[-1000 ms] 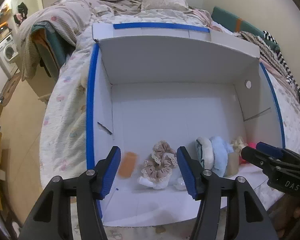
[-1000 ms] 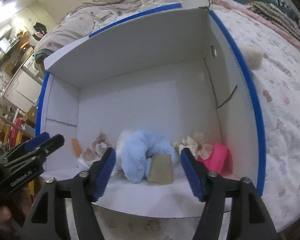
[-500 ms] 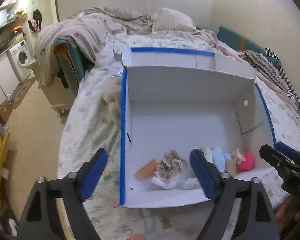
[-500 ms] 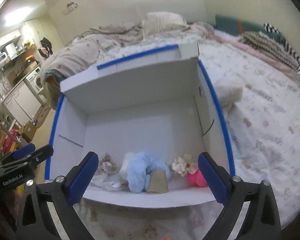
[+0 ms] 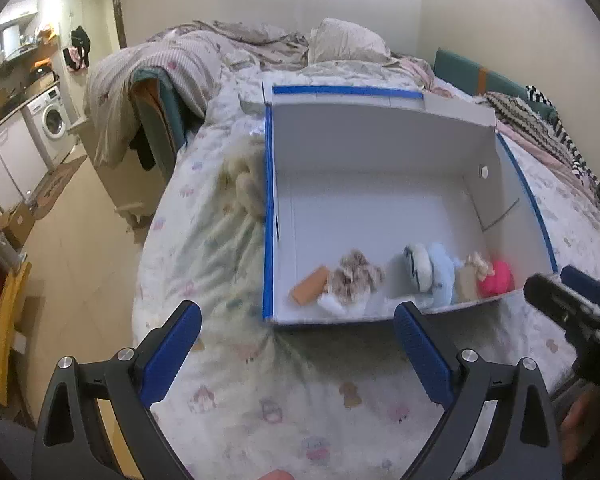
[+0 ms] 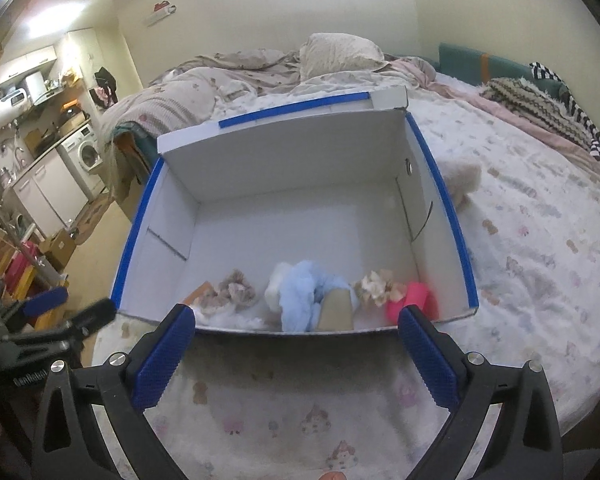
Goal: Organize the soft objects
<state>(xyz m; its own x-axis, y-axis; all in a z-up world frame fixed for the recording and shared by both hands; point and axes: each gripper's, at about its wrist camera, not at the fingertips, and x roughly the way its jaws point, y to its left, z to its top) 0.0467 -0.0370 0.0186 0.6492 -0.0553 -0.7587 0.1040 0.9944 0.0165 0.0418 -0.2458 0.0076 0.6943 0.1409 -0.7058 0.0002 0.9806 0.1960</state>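
Two grippers are in my hands, and both stand spread with nothing between the pads: the left gripper [image 5: 297, 350] hangs over the patterned bedspread [image 5: 228, 264] short of the box's near wall, its jaws having just opened further, and the right gripper [image 6: 296, 354] hangs likewise before that same near wall, spread to its widest. The white box [image 6: 300, 168] with blue-taped edges sits on the bed, its top open, and all the soft things I can see lie in a row along its near wall. From the near left corner I read an orange sponge-like block [image 5: 309, 290], then a beige lace scrunchie [image 5: 356, 276] resting on something white, then a white fluffy scrunchie [image 5: 417, 266] touching a light blue fluffy scrunchie [image 5: 440, 276], a tan block [image 6: 336, 310] leaning against the blue one, a cream scrunchie [image 6: 376, 286], and a pink piece [image 6: 414, 300] toward the near right corner. The rest of the box floor is bare. A pale fluffy thing [image 6: 462, 178] lies on the bedspread just outside the right wall; motion blur keeps me from saying what it is
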